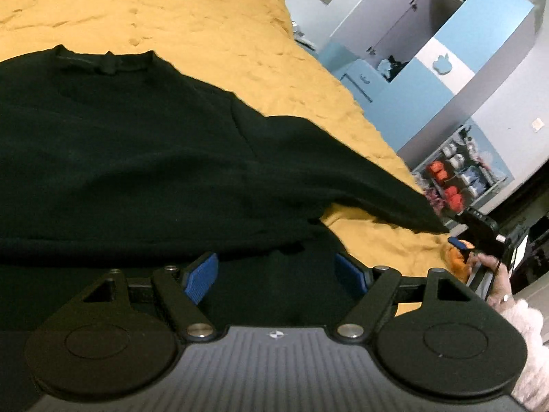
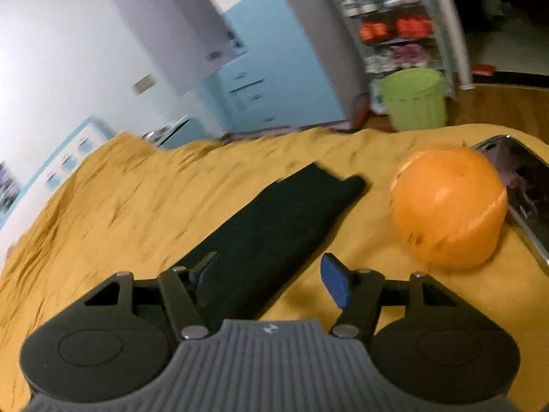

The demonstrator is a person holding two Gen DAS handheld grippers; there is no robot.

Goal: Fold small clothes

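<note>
A black sweater (image 1: 137, 171) lies spread flat on the mustard-yellow bedspread (image 1: 206, 27), neckline away from me. Its right sleeve (image 1: 360, 185) stretches out toward the bed's edge. My left gripper (image 1: 276, 271) hovers over the sweater's lower hem, its jaws wide open with only flat cloth below them. In the right wrist view the same sleeve (image 2: 274, 226) runs diagonally away from my right gripper (image 2: 267, 274), which stands open above the sleeve's near part; the pads (image 2: 334, 283) do not press on it. The right gripper (image 1: 463, 240), in a hand, shows by the cuff in the left wrist view.
An orange ball (image 2: 449, 206) and a dark phone (image 2: 525, 185) rest on the bedspread (image 2: 120, 206) right of the sleeve. Beyond the bed stand a green bin (image 2: 413, 99), a shoe shelf (image 2: 394, 27) and a blue-and-white wardrobe (image 1: 446, 68).
</note>
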